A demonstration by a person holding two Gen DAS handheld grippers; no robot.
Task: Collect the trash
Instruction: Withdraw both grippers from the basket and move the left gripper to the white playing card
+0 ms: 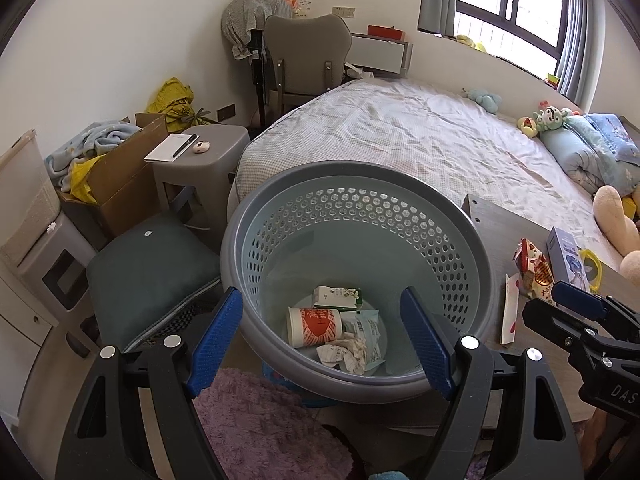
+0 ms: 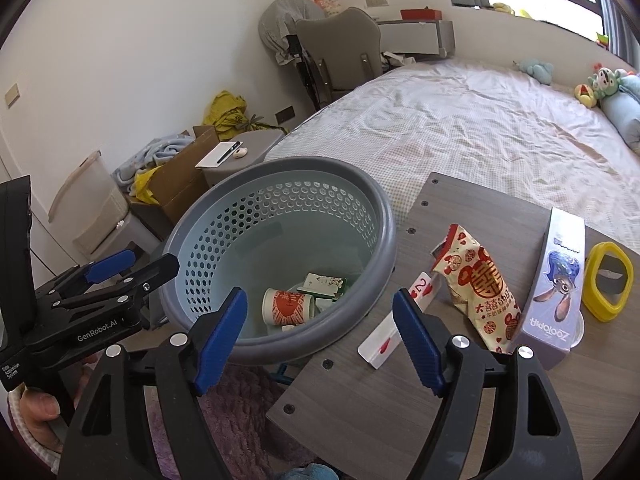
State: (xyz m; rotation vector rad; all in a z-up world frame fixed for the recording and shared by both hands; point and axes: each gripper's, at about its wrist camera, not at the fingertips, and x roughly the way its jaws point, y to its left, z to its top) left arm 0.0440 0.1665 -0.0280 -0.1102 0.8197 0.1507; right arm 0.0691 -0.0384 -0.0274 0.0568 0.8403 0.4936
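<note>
A grey basket [image 1: 229, 248] with a perforated pale blue wall stands beside a small wooden table [image 2: 400, 400]. Inside it lie a red-and-white paper cup [image 1: 314, 326], a green-and-white carton [image 1: 336, 298], crumpled paper [image 1: 348, 354] and a pale wrapper. My left gripper [image 1: 320, 340] hangs open over the basket's near rim with nothing between its fingers. My right gripper [image 2: 318, 340] is open too, above the gap between the basket [image 2: 390, 240] and the table. On the table lie a red-and-cream snack wrapper [image 2: 476, 292] and a white strip with red hearts [image 2: 394, 322].
On the table's right side stand a Zootopia box [image 2: 556, 280] and a yellow ring [image 2: 608, 280]. A bed [image 1: 420, 132] fills the space behind. A dark cushion [image 1: 152, 272], a grey stool [image 1: 200, 168] and a cardboard box [image 1: 120, 176] crowd the left. A purple rug [image 1: 256, 420] lies below.
</note>
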